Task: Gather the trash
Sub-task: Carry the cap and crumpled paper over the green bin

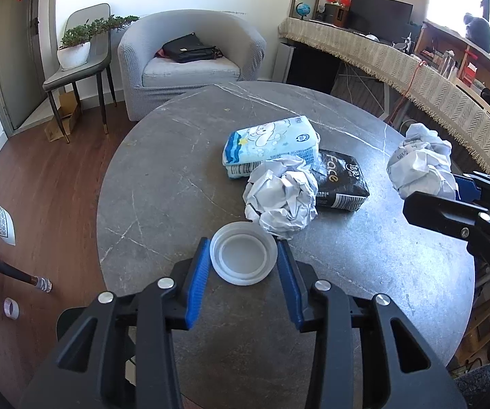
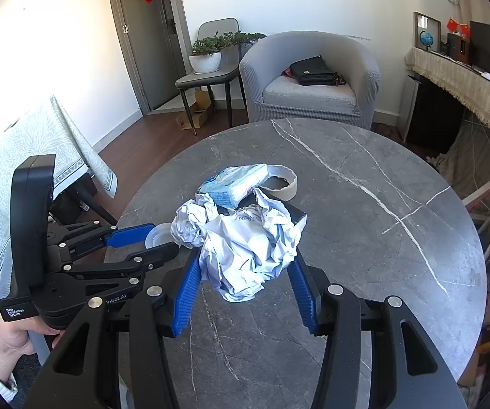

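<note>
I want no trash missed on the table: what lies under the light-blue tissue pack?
The light-blue tissue pack leans on a black pack. Behind it, the right wrist view shows a cardboard tape ring. Anything else beneath it is covered.

Your translucent plastic lid [image 1: 243, 258] lies flat near the table's [image 1: 163, 184] near edge; one crumpled paper ball [image 1: 280, 197] rests just behind it, another [image 2: 248, 255] is lifted.

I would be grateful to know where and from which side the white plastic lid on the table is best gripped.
Grip the white plastic lid across its outer rim, coming from the near table edge at a downward slant. It lies flat and round, so opposite rim edges suit the left gripper, whose pads already flank it.
</note>
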